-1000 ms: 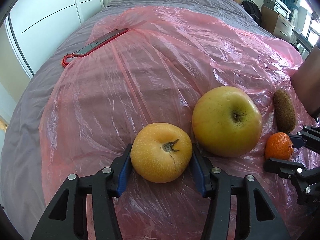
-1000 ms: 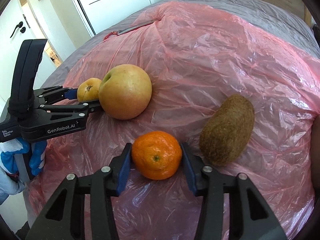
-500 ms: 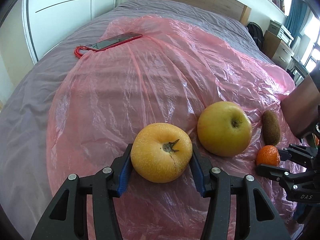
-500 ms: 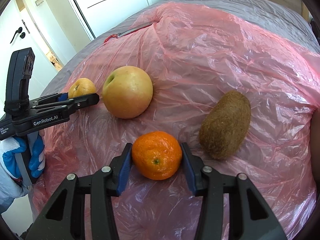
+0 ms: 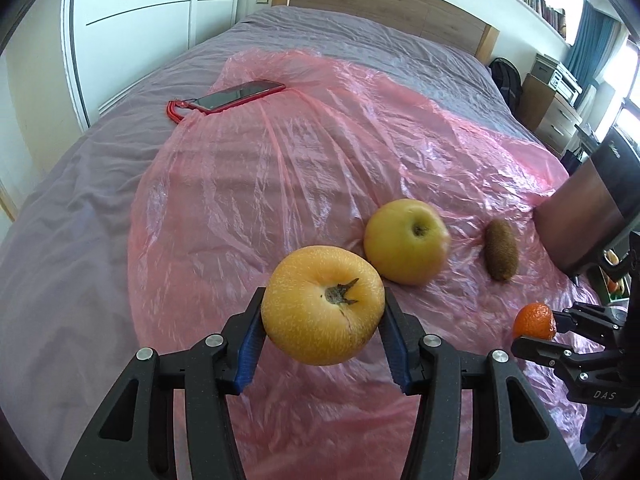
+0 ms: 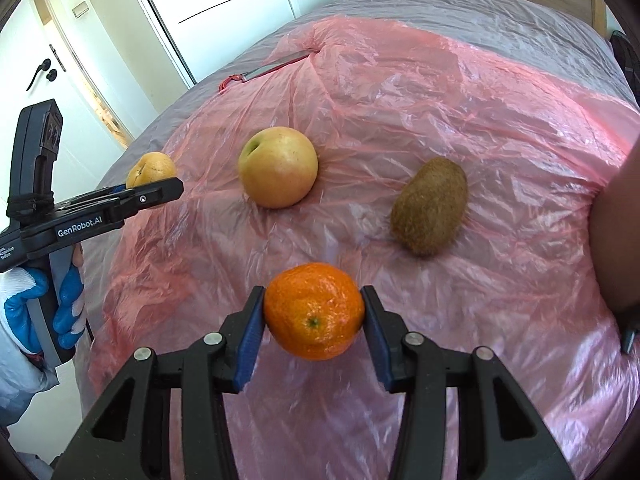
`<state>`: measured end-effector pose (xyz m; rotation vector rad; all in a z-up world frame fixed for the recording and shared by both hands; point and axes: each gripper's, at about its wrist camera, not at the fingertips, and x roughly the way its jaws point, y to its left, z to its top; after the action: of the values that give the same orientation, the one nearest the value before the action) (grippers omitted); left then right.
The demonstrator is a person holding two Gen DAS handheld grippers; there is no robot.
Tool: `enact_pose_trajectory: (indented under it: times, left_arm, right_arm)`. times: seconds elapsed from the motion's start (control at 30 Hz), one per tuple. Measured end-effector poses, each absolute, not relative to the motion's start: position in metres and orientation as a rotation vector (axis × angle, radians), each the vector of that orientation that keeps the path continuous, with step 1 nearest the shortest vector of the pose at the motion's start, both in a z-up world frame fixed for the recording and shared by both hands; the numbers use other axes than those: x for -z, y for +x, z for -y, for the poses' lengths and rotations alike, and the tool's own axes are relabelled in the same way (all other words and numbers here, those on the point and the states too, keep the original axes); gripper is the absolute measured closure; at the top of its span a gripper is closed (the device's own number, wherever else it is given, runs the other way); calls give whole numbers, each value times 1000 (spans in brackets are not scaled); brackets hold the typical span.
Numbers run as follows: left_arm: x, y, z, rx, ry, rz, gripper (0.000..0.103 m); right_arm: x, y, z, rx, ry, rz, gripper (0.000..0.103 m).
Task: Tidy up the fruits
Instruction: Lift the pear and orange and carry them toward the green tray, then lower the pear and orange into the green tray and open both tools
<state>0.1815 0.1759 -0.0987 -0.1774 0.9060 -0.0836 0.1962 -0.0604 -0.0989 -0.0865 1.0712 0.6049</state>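
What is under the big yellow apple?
The apple sits on a crinkly pink plastic sheet, which is spread over a grey bed cover. The spot right beneath the apple is hidden by the apple itself.

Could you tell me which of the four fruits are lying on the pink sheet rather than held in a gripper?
The yellow apple and the brown kiwi lie on the pink sheet.

In my right camera's view I am reading "GenRobot.AI" in white letters on the black side of my left gripper (image 6: 154, 196), with small print at the far left edge too cut off to read. In my left camera's view, "DAS" is showing on my right gripper (image 5: 536, 330).
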Motion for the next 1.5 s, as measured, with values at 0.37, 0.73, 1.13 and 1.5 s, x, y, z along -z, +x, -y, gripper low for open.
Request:
enact_pose_trajectory:
  times: [0.37, 0.73, 1.13, 1.5]
  left_arm:
    - [63, 129, -111, 194, -97, -895, 56]
    - [27, 92, 1, 378, 23, -891, 56]
    - [-6, 84, 168, 653, 173, -871, 56]
    - [-17, 130, 299, 752, 197, -849, 56]
  right_arm:
    - [69, 146, 111, -538, -88, -1060, 45]
    - [34, 99, 211, -385, -9, -981, 45]
    - [-5, 80, 363, -165, 67, -863, 45]
    - [-18, 125, 470, -44, 79, -791, 45]
